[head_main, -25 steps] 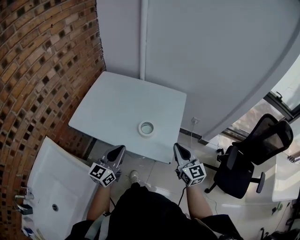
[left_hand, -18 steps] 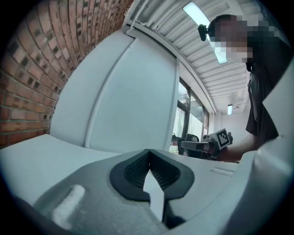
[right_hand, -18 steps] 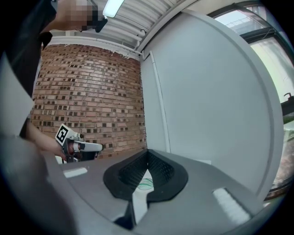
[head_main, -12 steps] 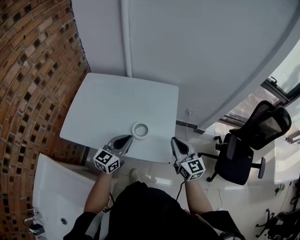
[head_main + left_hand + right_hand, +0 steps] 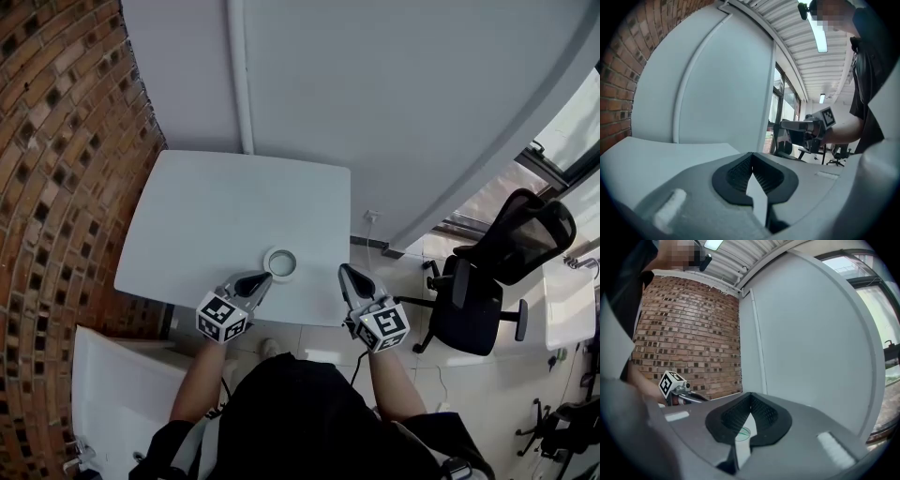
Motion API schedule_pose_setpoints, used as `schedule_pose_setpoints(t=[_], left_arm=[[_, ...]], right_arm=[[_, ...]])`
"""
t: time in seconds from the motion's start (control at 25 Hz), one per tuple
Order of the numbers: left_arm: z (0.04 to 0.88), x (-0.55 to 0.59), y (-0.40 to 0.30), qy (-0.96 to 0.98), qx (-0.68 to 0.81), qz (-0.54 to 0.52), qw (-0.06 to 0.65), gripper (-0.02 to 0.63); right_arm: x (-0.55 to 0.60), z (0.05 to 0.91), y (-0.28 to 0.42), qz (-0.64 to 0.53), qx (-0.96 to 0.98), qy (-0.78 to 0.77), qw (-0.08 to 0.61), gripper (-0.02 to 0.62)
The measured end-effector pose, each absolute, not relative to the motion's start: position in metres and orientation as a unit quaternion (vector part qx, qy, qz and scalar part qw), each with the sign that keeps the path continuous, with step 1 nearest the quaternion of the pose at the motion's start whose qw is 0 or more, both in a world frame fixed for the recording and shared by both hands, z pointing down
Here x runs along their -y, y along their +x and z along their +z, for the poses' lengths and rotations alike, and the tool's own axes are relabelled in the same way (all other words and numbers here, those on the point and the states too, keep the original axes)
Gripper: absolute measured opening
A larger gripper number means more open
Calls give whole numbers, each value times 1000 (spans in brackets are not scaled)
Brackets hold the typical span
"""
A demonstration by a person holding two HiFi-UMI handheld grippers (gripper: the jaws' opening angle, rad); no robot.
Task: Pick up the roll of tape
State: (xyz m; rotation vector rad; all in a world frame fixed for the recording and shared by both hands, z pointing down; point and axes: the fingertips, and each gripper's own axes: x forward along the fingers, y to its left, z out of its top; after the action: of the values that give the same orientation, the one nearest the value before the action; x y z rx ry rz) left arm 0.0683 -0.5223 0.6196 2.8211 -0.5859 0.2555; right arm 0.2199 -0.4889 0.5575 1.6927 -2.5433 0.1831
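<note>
- The roll of tape (image 5: pixel 280 263) lies flat near the front edge of the desk (image 5: pixel 216 206), easy to reach.
- Your left hand-held gripper (image 5: pixel 260 278) hovers just beside it, clenched empty; your right hand-held gripper (image 5: pixel 347 275), likewise clenched, hangs apart.

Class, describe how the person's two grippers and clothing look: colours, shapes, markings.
The left gripper and the right gripper both have grey, tapering bodies lined with black ribbed pads. Each carries a white cube at its rear, printed with black square markers. The person wears a black top.
</note>
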Motion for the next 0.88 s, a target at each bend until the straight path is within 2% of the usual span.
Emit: schedule_pose_setpoints(t=[0.48,0.6,0.64,0.76,0.88], left_arm=[[674,548,103,952,183,220,107,12],[694,547,114,945,149,271,107,65],[703,544,118,941,137,293,100,102],[736,534,123,920,101,375,51,163],[759,528,129,889,55,455,-18,164]], right_arm=[[493,554,251,71,823,562,54,5],[503,548,259,61,822,564,49,5],[505,547,262,61,822,565,47,5],[508,552,272,68,819,568,47,5],[511,556,284,69,815,573,48,5]])
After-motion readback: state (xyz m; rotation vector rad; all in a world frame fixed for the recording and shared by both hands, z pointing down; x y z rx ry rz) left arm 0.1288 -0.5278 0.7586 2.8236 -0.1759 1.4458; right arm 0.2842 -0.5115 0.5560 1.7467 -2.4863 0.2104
